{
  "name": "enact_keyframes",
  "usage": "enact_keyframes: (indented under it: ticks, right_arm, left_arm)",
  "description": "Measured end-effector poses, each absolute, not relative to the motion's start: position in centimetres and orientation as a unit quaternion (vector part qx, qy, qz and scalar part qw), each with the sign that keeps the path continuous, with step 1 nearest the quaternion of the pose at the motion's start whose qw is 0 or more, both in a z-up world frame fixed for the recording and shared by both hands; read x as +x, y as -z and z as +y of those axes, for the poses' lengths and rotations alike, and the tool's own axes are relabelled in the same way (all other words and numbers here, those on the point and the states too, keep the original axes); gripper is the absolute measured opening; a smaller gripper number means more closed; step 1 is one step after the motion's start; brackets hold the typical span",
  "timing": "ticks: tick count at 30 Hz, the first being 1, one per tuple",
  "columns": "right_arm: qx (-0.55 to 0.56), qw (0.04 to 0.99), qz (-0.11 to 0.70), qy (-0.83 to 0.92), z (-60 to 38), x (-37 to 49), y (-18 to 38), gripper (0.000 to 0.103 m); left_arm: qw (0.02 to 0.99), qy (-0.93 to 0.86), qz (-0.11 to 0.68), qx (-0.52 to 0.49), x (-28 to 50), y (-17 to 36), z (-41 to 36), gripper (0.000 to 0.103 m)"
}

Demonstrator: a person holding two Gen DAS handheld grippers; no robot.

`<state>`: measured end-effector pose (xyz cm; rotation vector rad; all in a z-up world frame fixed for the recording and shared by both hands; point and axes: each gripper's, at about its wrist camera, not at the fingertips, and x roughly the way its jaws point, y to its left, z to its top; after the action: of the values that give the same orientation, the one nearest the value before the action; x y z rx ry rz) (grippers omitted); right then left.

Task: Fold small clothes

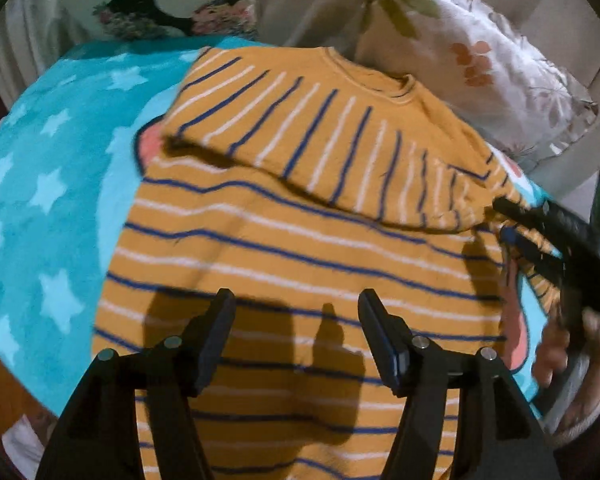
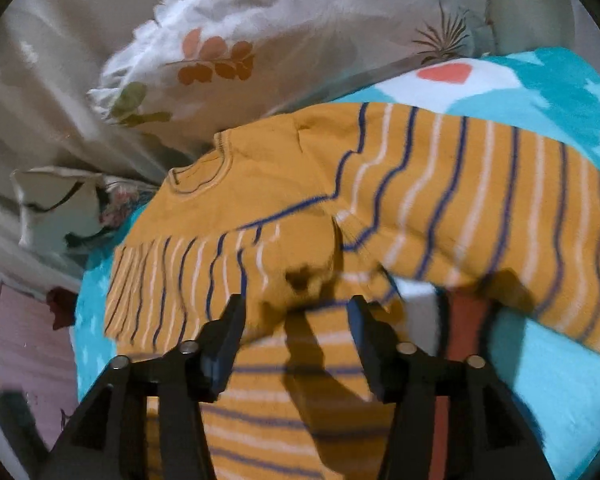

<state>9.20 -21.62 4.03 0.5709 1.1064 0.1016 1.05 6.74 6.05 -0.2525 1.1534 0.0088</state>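
Striped sweater (image 1: 300,240), orange with blue and white lines, lies spread on a turquoise star-print blanket (image 1: 48,184), and both tools hang over it. Left tool (image 1: 296,344) points steeply down at the sweater's lower body with its jaws apart and nothing between them; only their shadows fall on the knit. Right tool (image 2: 296,332) also stands with its jaws apart above the cloth, and a bunched fold of orange fabric sits just ahead of its tips, not pinched by the pads. In the left wrist view the right tool shows at the right edge, near the end of a sleeve, with the hand (image 1: 560,348) that carries it blurred below. One sleeve is folded across the chest, its stripes running crosswise to those of the body. The round collar (image 2: 198,174) lies at the far end, close to a white pillow with a leaf print (image 2: 260,40). A second, flowered pillow (image 1: 160,12) rests beyond the blanket's far edge.
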Motion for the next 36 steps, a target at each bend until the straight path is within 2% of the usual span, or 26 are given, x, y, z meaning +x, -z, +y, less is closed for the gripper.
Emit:
enact_keyframes:
  ticks: [1, 2, 4, 11, 12, 14, 19, 25, 36]
  right_arm:
    - [0.265, 0.810, 0.522, -0.041, -21.4, 9.8, -3.7, 0.057]
    - [0.265, 0.808, 0.525, -0.042, -21.1, 10.4, -3.3, 0.039]
    - [0.252, 0.806, 0.534, -0.040, -20.6, 11.1, -2.9, 0.018]
    - [0.272, 0.805, 0.528, -0.004, -23.1, 9.7, -2.8, 0.019]
    - [0.275, 0.806, 0.525, -0.003, -23.6, 9.2, -3.1, 0.020]
    - [0.281, 0.809, 0.516, 0.003, -24.5, 7.9, -3.7, 0.032]
    - [0.301, 0.807, 0.508, 0.024, -26.9, 4.8, -4.3, 0.034]
    - [0.316, 0.803, 0.503, 0.054, -30.0, 1.4, -4.8, 0.041]
    - [0.331, 0.796, 0.498, 0.090, -33.0, -2.6, -4.4, 0.046]
  left_arm:
    - [0.832, -0.010, 0.544, -0.113, 0.8, -6.1, 6.7, 0.063]
    - [0.834, -0.017, 0.542, -0.107, 0.5, -6.2, 6.8, 0.063]
    - [0.835, -0.024, 0.541, -0.099, 0.4, -6.2, 6.7, 0.063]
    - [0.828, -0.029, 0.552, -0.091, 0.4, -5.6, 5.9, 0.063]
    - [0.829, -0.024, 0.552, -0.089, 0.3, -5.7, 5.7, 0.063]
    - [0.830, -0.010, 0.551, -0.085, 0.5, -6.0, 4.6, 0.063]
    - [0.837, 0.019, 0.544, -0.053, 0.7, -6.8, 1.6, 0.067]
    - [0.840, 0.053, 0.540, -0.021, 0.4, -7.0, -1.6, 0.068]
    - [0.832, 0.087, 0.547, 0.002, -0.5, -6.5, -4.6, 0.068]
